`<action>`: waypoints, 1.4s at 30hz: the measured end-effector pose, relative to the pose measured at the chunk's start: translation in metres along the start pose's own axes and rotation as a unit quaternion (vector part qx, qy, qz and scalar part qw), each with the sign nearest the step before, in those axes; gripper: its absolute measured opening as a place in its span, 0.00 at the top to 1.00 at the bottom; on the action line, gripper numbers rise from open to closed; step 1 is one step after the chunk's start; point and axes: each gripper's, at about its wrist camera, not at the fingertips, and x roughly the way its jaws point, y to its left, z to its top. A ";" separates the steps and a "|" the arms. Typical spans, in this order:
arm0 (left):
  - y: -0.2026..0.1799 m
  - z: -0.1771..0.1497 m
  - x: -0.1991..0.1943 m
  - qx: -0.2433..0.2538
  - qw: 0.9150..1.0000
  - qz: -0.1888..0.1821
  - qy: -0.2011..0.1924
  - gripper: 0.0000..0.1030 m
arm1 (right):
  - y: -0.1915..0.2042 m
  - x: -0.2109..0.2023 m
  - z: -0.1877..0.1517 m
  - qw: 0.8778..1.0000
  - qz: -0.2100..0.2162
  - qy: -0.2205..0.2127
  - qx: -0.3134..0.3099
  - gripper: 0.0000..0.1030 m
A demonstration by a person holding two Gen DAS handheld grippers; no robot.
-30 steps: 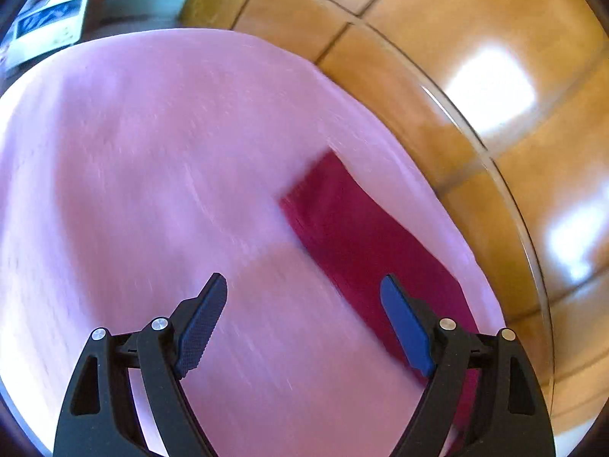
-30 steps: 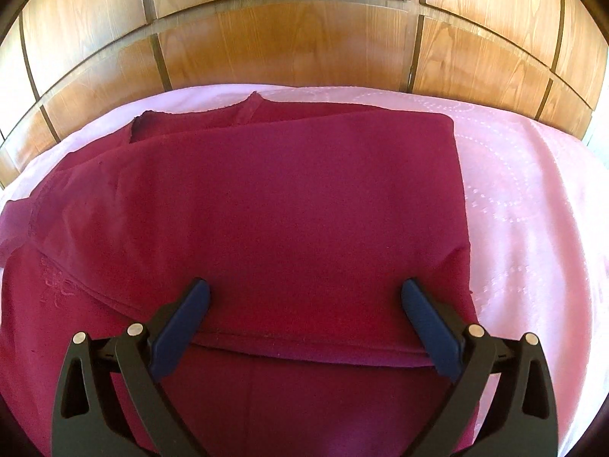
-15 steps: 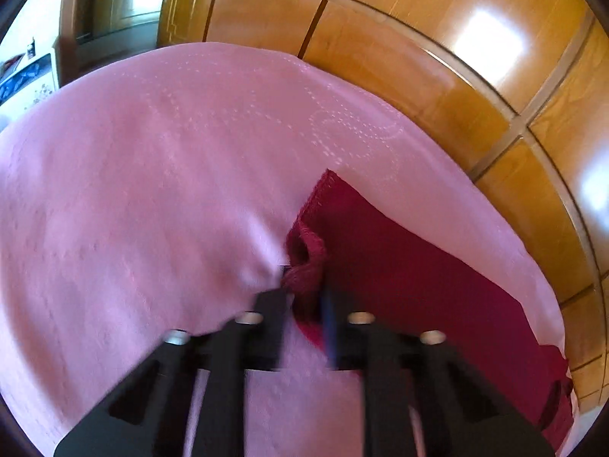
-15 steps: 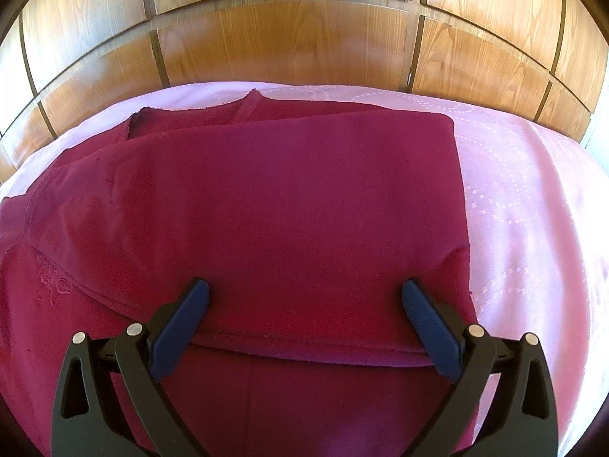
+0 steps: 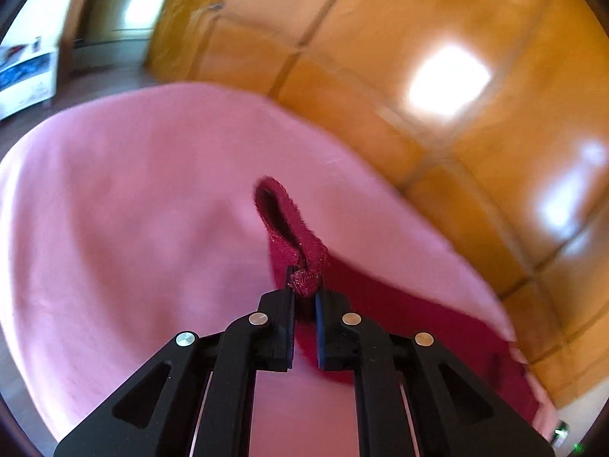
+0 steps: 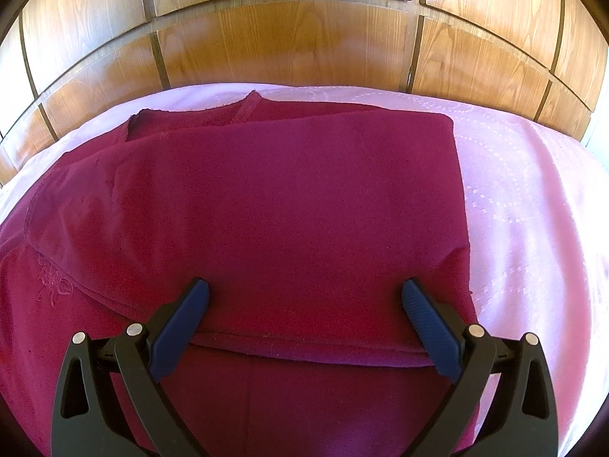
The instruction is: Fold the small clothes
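Left wrist view: the left gripper (image 5: 303, 289) is clenched on a bunched edge of the garment (image 5: 399, 312) — a dark red loop of fabric stands up from the pinch, lifted off the pink cover (image 5: 133, 198). The rest of the garment trails away to the right along the cover's edge, near the wood panels (image 5: 437, 30).

Right wrist view: the right gripper (image 6: 304, 297) hangs released, jaws wide, over the garment (image 6: 285, 198) — partly folded, lying flat on the cover (image 6: 525, 205).
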 end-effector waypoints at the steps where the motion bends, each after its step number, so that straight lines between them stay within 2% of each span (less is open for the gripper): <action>1: -0.022 -0.001 -0.009 0.010 0.999 -0.032 -0.005 0.93 | 0.000 0.000 0.000 1.000 0.000 0.000 0.000 0.02; 3: -0.054 -0.005 -0.018 0.024 0.997 -0.074 -0.011 0.93 | 0.000 0.000 0.000 1.000 0.001 0.000 0.000 0.02; 5: -0.101 -0.018 -0.024 0.040 0.989 -0.140 0.003 0.93 | 0.000 0.000 0.001 1.000 0.002 -0.001 0.001 0.02; 7: -0.139 -0.034 -0.025 0.065 0.982 -0.179 0.014 0.93 | -0.001 0.000 0.002 1.000 0.004 -0.002 0.002 0.02; 9: -0.185 -0.060 -0.022 0.098 0.968 -0.226 0.040 0.93 | -0.002 -0.001 0.003 1.000 0.007 -0.003 0.004 0.02; 10: -0.212 -0.082 -0.017 0.124 0.959 -0.247 0.063 0.93 | -0.002 -0.001 0.003 1.000 0.007 -0.003 0.006 0.02; 12: -0.246 -0.115 -0.009 0.165 0.947 -0.260 0.092 0.93 | -0.002 -0.001 0.004 1.000 0.010 -0.003 0.008 0.02; 15: -0.290 -0.174 0.008 0.236 0.922 -0.272 0.141 0.93 | -0.004 -0.002 0.005 1.000 0.016 -0.005 0.013 0.02; 16: -0.298 -0.190 0.012 0.256 0.916 -0.270 0.154 0.86 | -0.004 -0.001 0.005 1.000 0.018 -0.005 0.015 0.02; 17: -0.306 -0.209 0.021 0.284 0.908 -0.260 0.168 0.68 | -0.005 -0.002 0.005 1.000 0.019 -0.005 0.016 0.02; 18: -0.309 -0.221 0.025 0.303 0.905 -0.245 0.173 0.58 | -0.005 -0.002 0.005 1.000 0.022 -0.006 0.017 0.02; 19: -0.307 -0.232 0.027 0.318 0.905 -0.228 0.168 0.43 | -0.006 -0.002 0.005 1.000 0.024 -0.006 0.019 0.02; 20: -0.304 -0.236 0.027 0.326 0.905 -0.222 0.159 0.39 | -0.006 -0.002 0.005 0.999 0.025 -0.006 0.020 0.02; 24: -0.278 -0.257 0.011 0.383 0.897 -0.181 0.127 0.38 | -0.006 -0.002 0.004 0.999 0.026 -0.007 0.021 0.02; 28: -0.243 -0.261 0.008 0.378 0.902 -0.158 0.136 0.38 | -0.004 -0.007 0.005 1.000 0.019 -0.010 0.019 0.04; 29: -0.234 -0.265 0.010 0.382 0.901 -0.148 0.143 0.38 | -0.002 -0.013 0.007 1.000 0.017 -0.018 0.016 0.12; 30: -0.230 -0.266 0.014 0.376 0.903 -0.143 0.152 0.38 | 0.002 -0.023 0.008 0.999 0.033 -0.027 0.012 0.24; 31: -0.219 -0.265 0.018 0.353 0.909 -0.154 0.159 0.38 | 0.009 -0.033 0.009 0.997 0.064 -0.031 0.012 0.28; 33: -0.214 -0.263 0.021 0.329 0.914 -0.172 0.161 0.38 | 0.027 -0.049 0.008 0.991 0.128 -0.031 0.008 0.33; 34: -0.214 -0.261 0.022 0.322 0.916 -0.174 0.164 0.38 | 0.044 -0.056 0.007 0.985 0.173 -0.022 -0.003 0.35; 36: -0.213 -0.262 0.022 0.319 0.916 -0.180 0.164 0.34 | 0.071 -0.056 0.004 0.976 0.217 0.003 -0.018 0.46; 37: -0.213 -0.263 0.022 0.321 0.915 -0.183 0.163 0.33 | 0.088 -0.051 0.001 0.971 0.238 0.025 -0.026 0.48; 39: -0.213 -0.263 0.022 0.318 0.915 -0.187 0.164 0.33 | 0.115 -0.041 -0.005 0.968 0.242 0.054 -0.044 0.56; 40: -0.212 -0.262 0.022 0.314 0.915 -0.191 0.164 0.33 | 0.134 -0.035 -0.010 0.969 0.231 0.065 -0.067 0.60; 42: -0.204 -0.262 0.016 0.308 0.916 -0.196 0.165 0.33 | 0.153 -0.035 -0.011 0.973 0.204 0.056 -0.093 0.76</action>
